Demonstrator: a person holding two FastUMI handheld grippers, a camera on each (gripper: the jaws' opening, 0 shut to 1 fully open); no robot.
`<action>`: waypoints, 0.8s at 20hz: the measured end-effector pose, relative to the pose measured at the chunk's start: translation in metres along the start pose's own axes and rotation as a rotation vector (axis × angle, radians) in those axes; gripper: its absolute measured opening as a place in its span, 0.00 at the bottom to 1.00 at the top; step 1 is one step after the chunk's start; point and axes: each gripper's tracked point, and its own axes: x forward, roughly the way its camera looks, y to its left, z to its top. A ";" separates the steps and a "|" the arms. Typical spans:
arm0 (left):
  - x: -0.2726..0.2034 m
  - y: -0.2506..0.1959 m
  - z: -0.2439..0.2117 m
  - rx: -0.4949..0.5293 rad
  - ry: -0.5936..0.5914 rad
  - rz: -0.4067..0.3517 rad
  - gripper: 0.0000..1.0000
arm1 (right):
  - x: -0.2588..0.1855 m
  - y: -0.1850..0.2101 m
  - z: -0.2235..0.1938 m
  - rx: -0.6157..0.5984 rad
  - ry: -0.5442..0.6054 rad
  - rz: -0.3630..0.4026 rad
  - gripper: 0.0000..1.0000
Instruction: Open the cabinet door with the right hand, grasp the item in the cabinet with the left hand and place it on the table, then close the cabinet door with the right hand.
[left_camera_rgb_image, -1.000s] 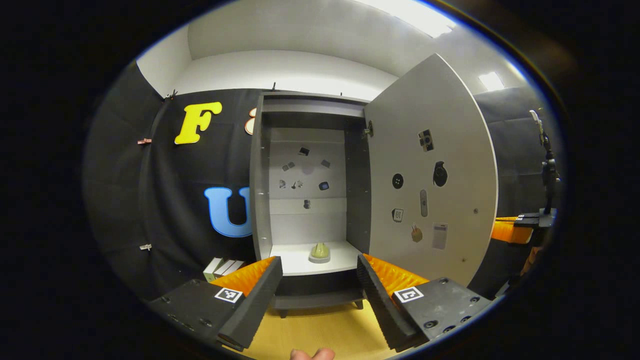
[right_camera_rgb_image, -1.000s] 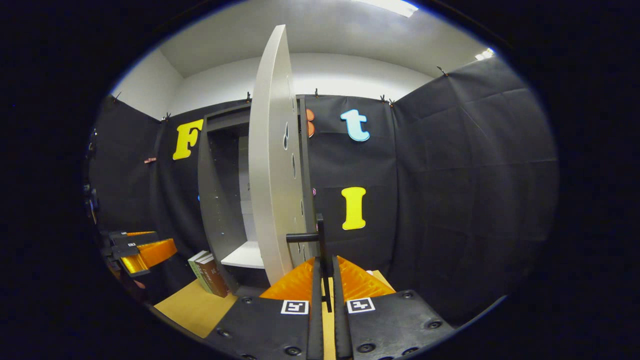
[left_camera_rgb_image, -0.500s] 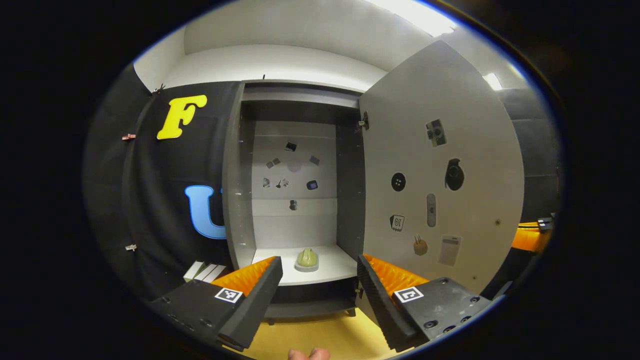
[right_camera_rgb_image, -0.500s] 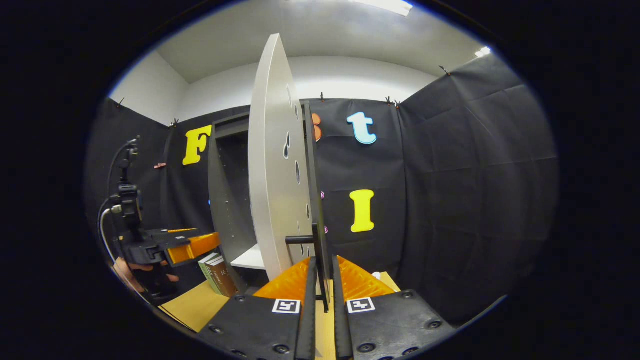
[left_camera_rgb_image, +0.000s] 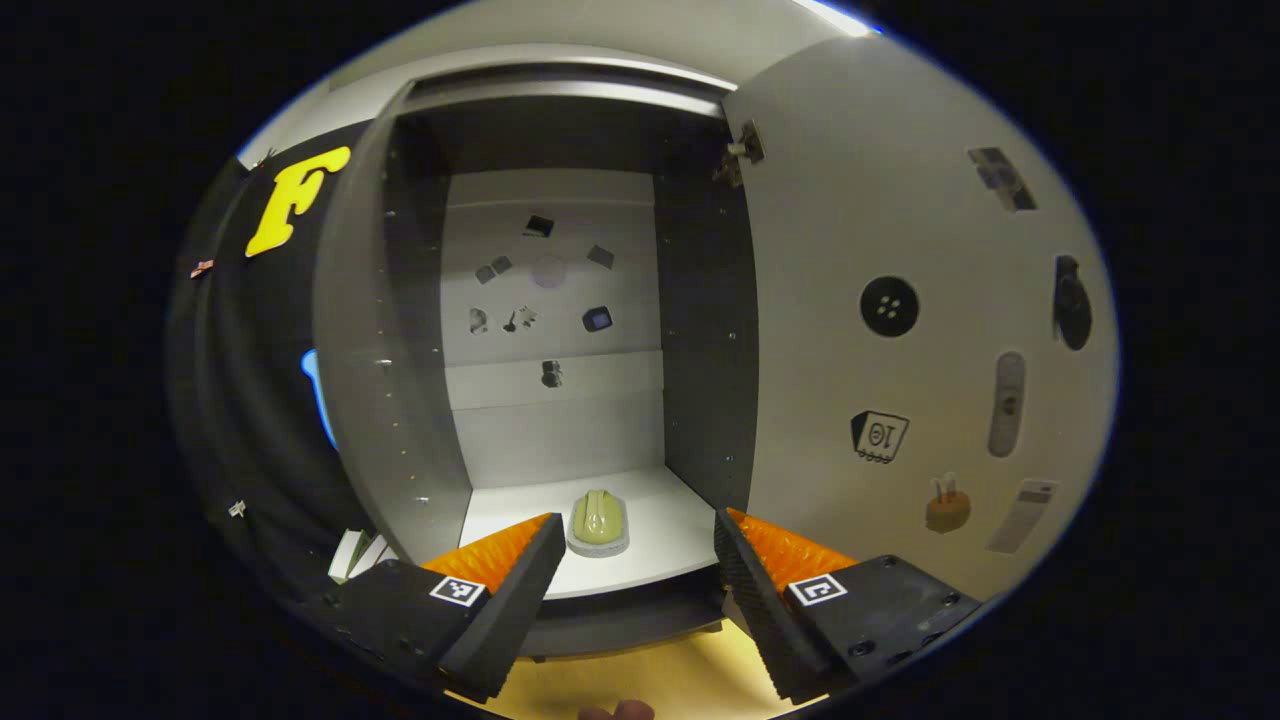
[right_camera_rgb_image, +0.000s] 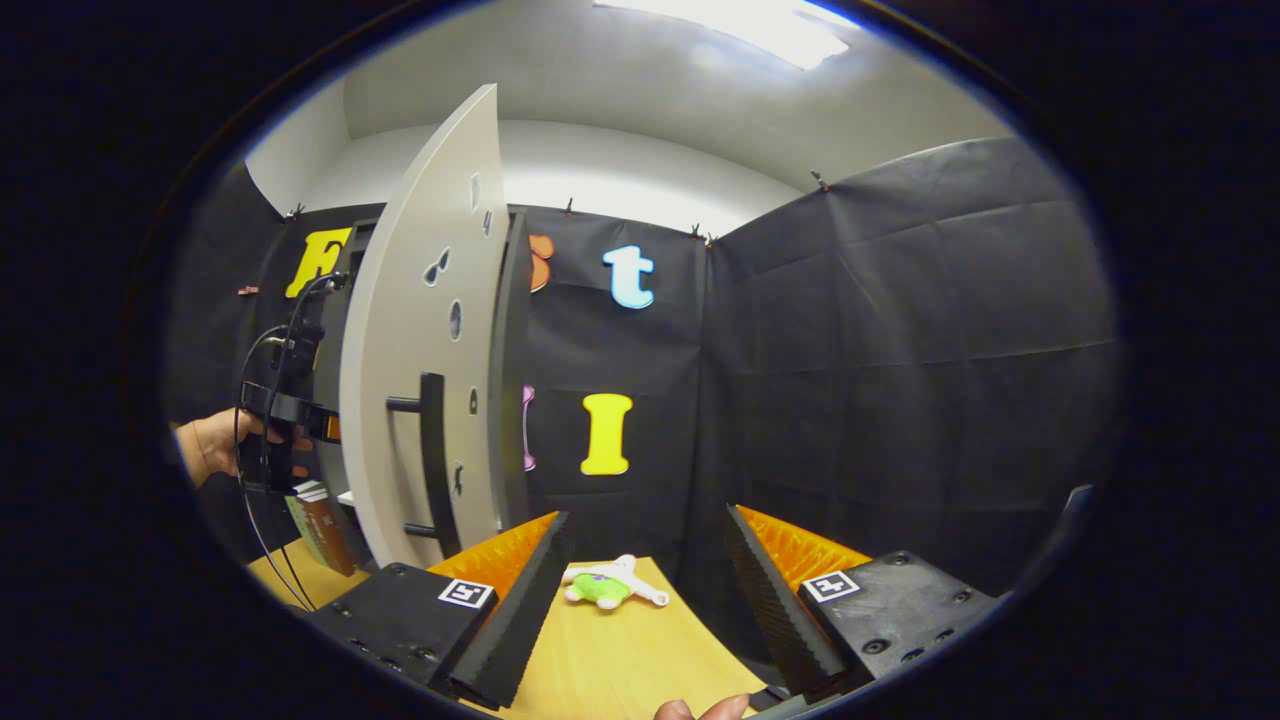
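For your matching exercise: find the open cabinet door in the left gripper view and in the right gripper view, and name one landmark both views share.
Left gripper view: the door takes up the right side, inner face with stickers toward the camera, right of the shelf.
Right gripper view: the door stands left of centre, seen nearly edge-on, its black handle facing the camera.
Shared landmark: the books beside the cabinet's foot.
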 end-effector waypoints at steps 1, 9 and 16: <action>0.013 0.002 -0.005 -0.001 0.032 -0.012 0.94 | -0.001 -0.007 -0.005 -0.020 0.004 -0.006 0.96; 0.126 0.046 -0.029 -0.010 0.311 -0.012 0.89 | -0.007 -0.071 -0.052 -0.034 0.108 -0.087 0.98; 0.187 0.070 -0.075 -0.063 0.527 0.027 0.82 | -0.013 -0.128 -0.059 -0.065 0.116 -0.198 0.98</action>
